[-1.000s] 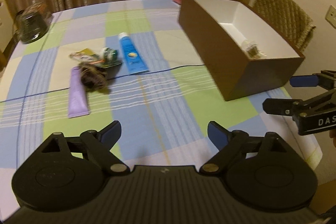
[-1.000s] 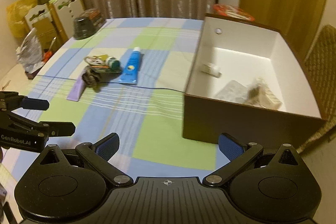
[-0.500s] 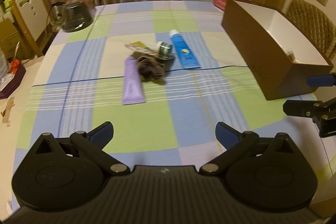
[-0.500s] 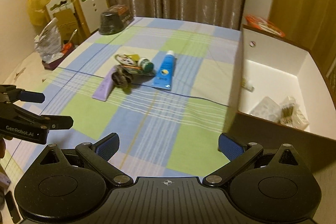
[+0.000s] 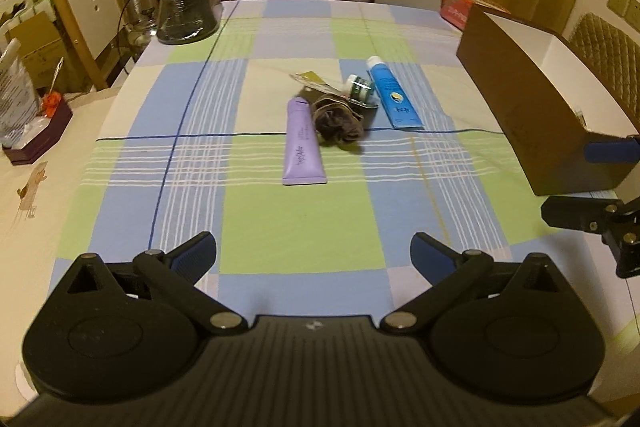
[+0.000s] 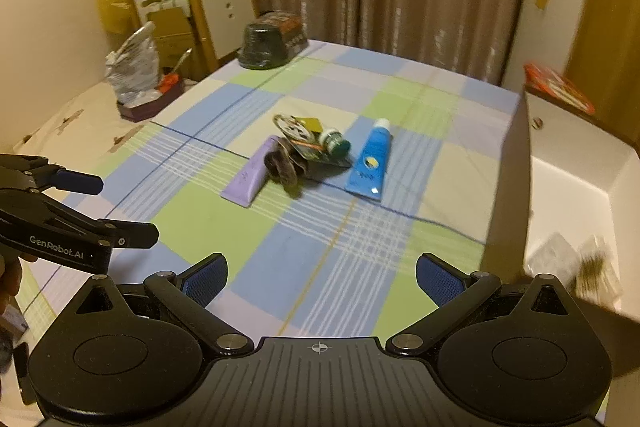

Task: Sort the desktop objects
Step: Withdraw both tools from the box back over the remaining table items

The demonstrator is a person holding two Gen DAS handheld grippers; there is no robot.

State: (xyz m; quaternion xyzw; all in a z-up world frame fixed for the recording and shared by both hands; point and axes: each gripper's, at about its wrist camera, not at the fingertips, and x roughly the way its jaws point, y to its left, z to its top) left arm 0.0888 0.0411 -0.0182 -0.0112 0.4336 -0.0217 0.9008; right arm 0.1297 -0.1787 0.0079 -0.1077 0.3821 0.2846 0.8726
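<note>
Desktop objects sit bunched at the middle of my left wrist view, on the checked tablecloth (image 5: 288, 223) that fills most of the frame. Largest after the cloth is the brown cardboard box (image 5: 524, 107) at the right edge, white inside; in my right wrist view its interior (image 6: 568, 195) takes up the right side, and a blurred clear packet (image 6: 560, 259) lies in its lower right corner with something brownish beside it that I cannot identify. My left gripper (image 5: 314, 253) spans the bottom of its own frame with both blue pads spread wide apart and nothing between them; it shows again at the left edge of the other view (image 6: 96, 203). My right gripper (image 6: 322, 277) is likewise wide open and empty at the bottom of its frame, well short of the pile, and its fingers poke in at the right edge of the left view (image 5: 592, 183). A dark dome-shaped container (image 5: 186, 15) stands at the upper left of the cloth. In the pile, the purple tube (image 5: 303, 143) lies left, touching a crumpled dark brown cloth-like bundle (image 5: 338, 121); the blue tube (image 5: 392, 95) lies right, cap towards the top. Between the tubes rests a small green-and-white bottle (image 5: 360, 87) on a dark flat packet (image 6: 324, 159), with a yellowish card (image 5: 310, 78) just above.
</note>
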